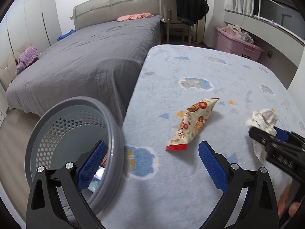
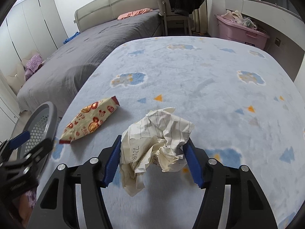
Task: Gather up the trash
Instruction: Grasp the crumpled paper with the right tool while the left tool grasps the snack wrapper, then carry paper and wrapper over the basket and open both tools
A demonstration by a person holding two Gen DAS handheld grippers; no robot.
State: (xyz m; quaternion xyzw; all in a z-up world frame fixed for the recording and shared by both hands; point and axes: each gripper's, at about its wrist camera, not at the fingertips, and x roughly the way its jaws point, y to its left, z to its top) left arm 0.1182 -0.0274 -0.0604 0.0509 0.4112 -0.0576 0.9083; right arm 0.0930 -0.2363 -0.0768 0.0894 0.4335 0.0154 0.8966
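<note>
A cream snack wrapper (image 1: 192, 123) with red and orange prints lies on the pale blue rug (image 1: 190, 76); it also shows in the right wrist view (image 2: 89, 122). My left gripper (image 1: 152, 164) is open and empty, between the grey perforated basket (image 1: 114, 133) and the wrapper. The basket, tipped toward me at the rug's left edge, holds some trash. My right gripper (image 2: 153, 158) is shut on a crumpled sheet of lined paper (image 2: 158, 139), held just above the rug. The paper also shows at the right of the left wrist view (image 1: 263, 120).
A bed with a grey cover (image 1: 85, 57) stands left of the rug. A chair with dark clothes (image 1: 183, 9) and a pink storage box (image 1: 236, 42) stand at the back. White wardrobes (image 1: 28, 19) line the left wall.
</note>
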